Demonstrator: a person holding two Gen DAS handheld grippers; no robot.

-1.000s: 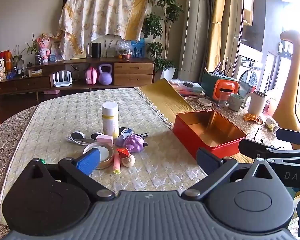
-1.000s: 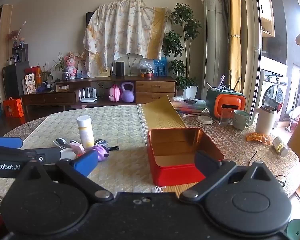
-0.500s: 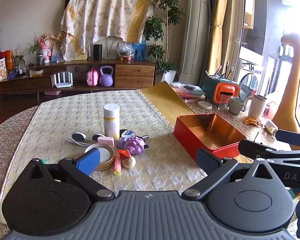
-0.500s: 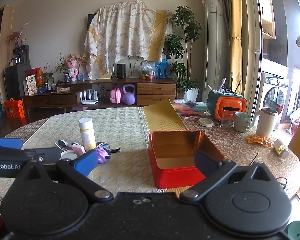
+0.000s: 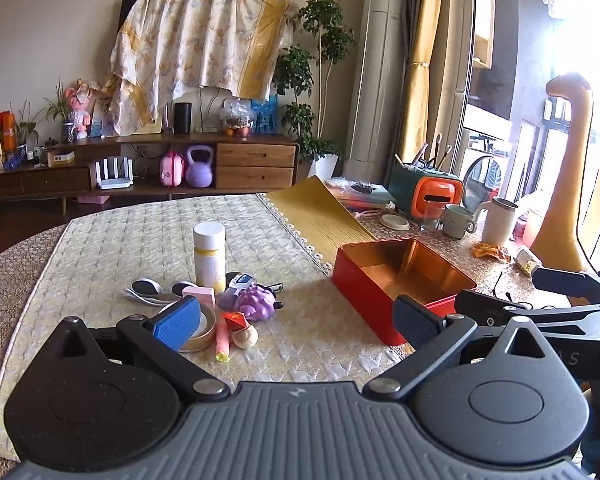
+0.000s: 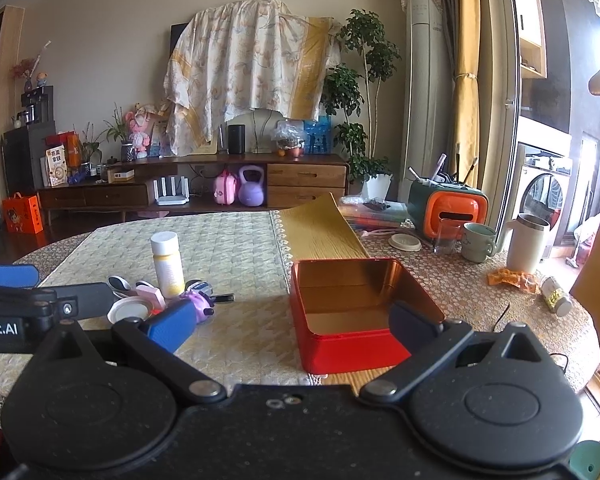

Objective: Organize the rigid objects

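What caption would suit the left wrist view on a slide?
Open left gripper above a quilted cream table mat, facing a cluster of small trinkets beside an empty red metal tin.

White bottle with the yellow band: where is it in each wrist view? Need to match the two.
Left wrist: bottle stands left of centre, behind the small clutter and left of the red tin.
Right wrist: bottle stands in the left third, farther left of the tin.
Shared landmark: the purple kettlebell on the far sideboard shelf.
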